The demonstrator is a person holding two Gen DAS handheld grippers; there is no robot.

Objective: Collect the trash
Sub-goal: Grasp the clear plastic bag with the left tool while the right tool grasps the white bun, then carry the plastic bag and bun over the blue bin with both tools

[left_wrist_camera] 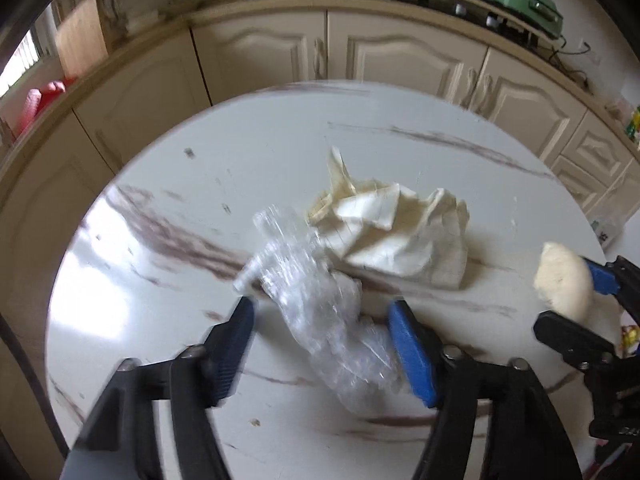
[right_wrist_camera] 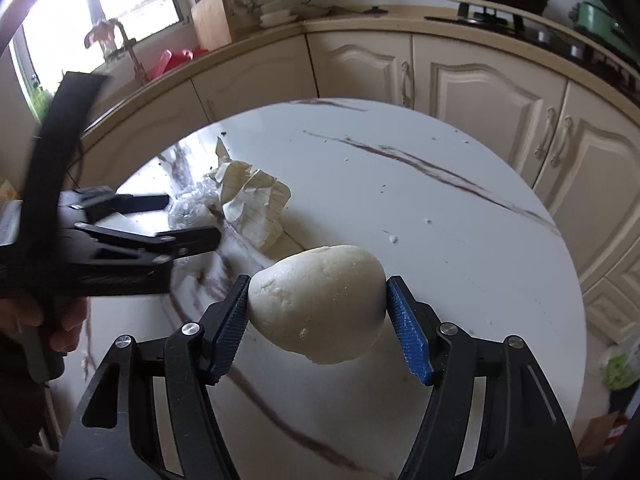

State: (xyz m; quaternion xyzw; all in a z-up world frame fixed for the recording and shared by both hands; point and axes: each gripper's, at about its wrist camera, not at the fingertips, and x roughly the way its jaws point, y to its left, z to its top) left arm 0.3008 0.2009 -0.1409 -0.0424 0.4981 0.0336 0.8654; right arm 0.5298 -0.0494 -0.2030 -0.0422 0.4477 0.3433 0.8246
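Leftmost, the left gripper [left_wrist_camera: 322, 312] is held spread wide over the round marbled tabletop [left_wrist_camera: 160, 208], its blue pads set either side of a crumpled clear plastic wrapper [left_wrist_camera: 316, 300]; contact with the pads cannot be told through the blur. Just beyond the wrapper, touching it, a crumpled sheet of lined paper [left_wrist_camera: 400, 228] is seen lying on the tabletop. Further right, the right gripper [right_wrist_camera: 318, 304] is closed partway on a pale rounded dough-like lump [right_wrist_camera: 320, 300], which is pinched between both pads and held above the tabletop.
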